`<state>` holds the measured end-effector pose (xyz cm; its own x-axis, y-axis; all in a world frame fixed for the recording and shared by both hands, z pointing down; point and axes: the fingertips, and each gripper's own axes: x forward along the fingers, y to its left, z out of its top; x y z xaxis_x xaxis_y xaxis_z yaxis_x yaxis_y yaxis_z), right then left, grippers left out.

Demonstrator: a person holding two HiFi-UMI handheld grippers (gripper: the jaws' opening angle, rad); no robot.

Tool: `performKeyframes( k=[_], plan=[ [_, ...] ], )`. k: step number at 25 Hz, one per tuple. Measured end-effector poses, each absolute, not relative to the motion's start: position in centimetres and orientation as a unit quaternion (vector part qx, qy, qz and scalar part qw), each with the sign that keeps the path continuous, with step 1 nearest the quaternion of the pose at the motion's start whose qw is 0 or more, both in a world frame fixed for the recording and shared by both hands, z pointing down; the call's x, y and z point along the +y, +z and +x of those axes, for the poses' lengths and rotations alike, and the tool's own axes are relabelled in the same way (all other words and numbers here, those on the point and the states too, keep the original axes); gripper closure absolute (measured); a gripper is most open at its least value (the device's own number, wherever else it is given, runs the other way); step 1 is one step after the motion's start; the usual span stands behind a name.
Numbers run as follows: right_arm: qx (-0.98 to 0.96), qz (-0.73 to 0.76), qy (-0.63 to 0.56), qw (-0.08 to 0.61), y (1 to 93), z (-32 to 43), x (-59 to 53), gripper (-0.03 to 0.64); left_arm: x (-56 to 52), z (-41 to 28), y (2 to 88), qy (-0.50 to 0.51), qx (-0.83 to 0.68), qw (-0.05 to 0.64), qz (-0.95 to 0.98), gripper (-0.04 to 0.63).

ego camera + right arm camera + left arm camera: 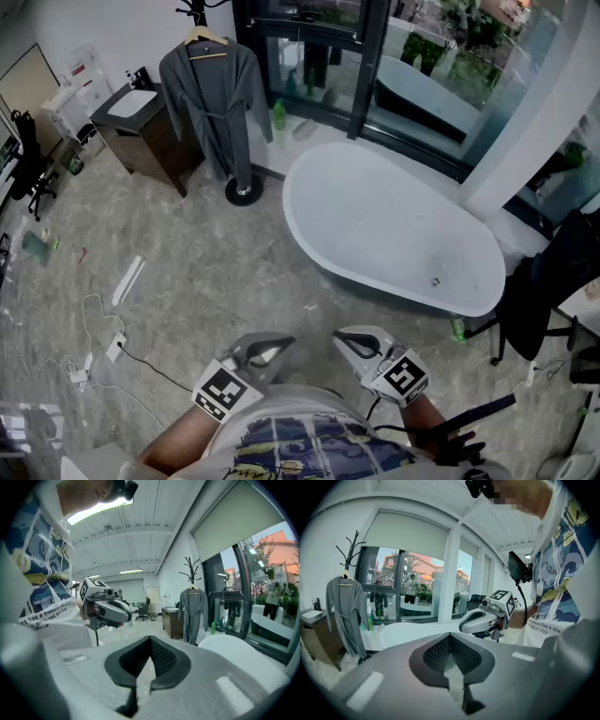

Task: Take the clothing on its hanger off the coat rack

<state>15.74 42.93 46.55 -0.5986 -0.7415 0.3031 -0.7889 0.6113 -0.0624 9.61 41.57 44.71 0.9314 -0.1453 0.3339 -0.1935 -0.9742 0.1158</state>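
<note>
Grey bathrobe (214, 103) w/ belt tied, on wooden hanger (204, 39), hangs off the top of the black coat rack (244, 190). The rack stands on the floor btw vanity cabinet (150, 141) and the end of the white bathtub (394, 225), by the glass wall. L gripper (275, 347) and R gripper (347, 339) sit side by side close to the person's torso, well apart from the rack, both w/ jaws closed tip-to-tip and nothing btw them.
</note>
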Motion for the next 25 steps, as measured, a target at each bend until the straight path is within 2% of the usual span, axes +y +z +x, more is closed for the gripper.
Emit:
performKeyframes(
  k=[7,14,20,25],
  plan=[
    [-0.891,0.423,0.087,0.143,46.8,15.7,41.9,0.617,40.8,9.4,44.0,0.158,-0.088,0.054,0.982,0.594],
    [-0.889,0.426,0.110,0.125,47.9,14.7,37.5,0.615,36.4,7.8,44.7,0.144,-0.098,0.063,0.983,0.594],
    [-0.897,0.410,0.103,0.130,47.0,12.1,29.1,0.613,27.9,4.3,44.9,0.116,-0.120,0.084,0.982,0.592],
    [-0.908,0.383,0.084,0.149,45.2,8.8,18.7,0.554,19.8,-0.1,44.2,0.109,-0.144,0.085,0.980,0.584]
  ],
)
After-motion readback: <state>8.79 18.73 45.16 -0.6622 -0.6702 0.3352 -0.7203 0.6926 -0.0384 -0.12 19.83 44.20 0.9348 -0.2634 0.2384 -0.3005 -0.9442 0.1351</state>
